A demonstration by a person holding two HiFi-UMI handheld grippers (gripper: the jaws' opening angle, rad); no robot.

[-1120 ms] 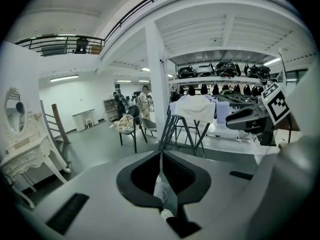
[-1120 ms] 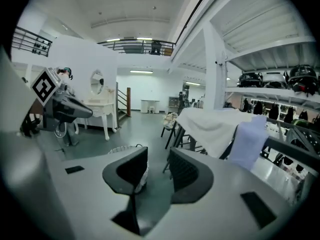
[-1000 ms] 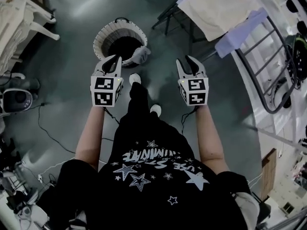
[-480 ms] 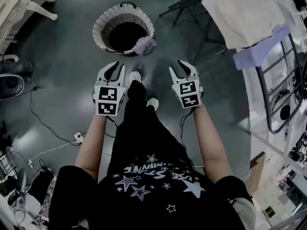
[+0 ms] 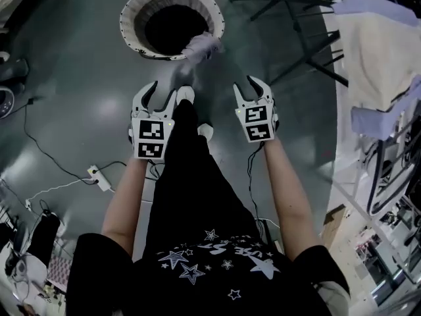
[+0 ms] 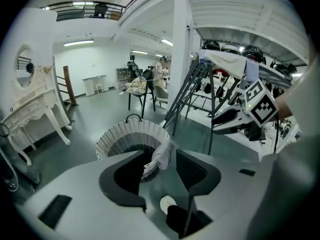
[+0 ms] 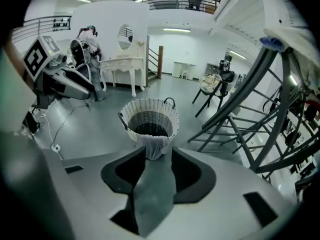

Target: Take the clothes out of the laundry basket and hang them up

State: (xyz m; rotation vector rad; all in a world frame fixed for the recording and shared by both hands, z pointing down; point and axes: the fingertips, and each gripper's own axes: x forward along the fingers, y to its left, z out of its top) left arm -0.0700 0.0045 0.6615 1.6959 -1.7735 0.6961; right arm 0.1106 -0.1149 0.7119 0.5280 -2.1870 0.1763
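Left gripper [image 5: 160,92] and right gripper [image 5: 252,87] both point at a pale garment [image 5: 200,45] draped over the near rim of the white wicker laundry basket [image 5: 129,31], just ahead of them. The garment looks light, soft and limp; a pinch on its bunched fold at the rim should serve. Both pairs of jaws are opening, fairly wide, with nothing between them.

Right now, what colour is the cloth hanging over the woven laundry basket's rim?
The hanging cloth is pale greyish white; the right gripper view shows it best.
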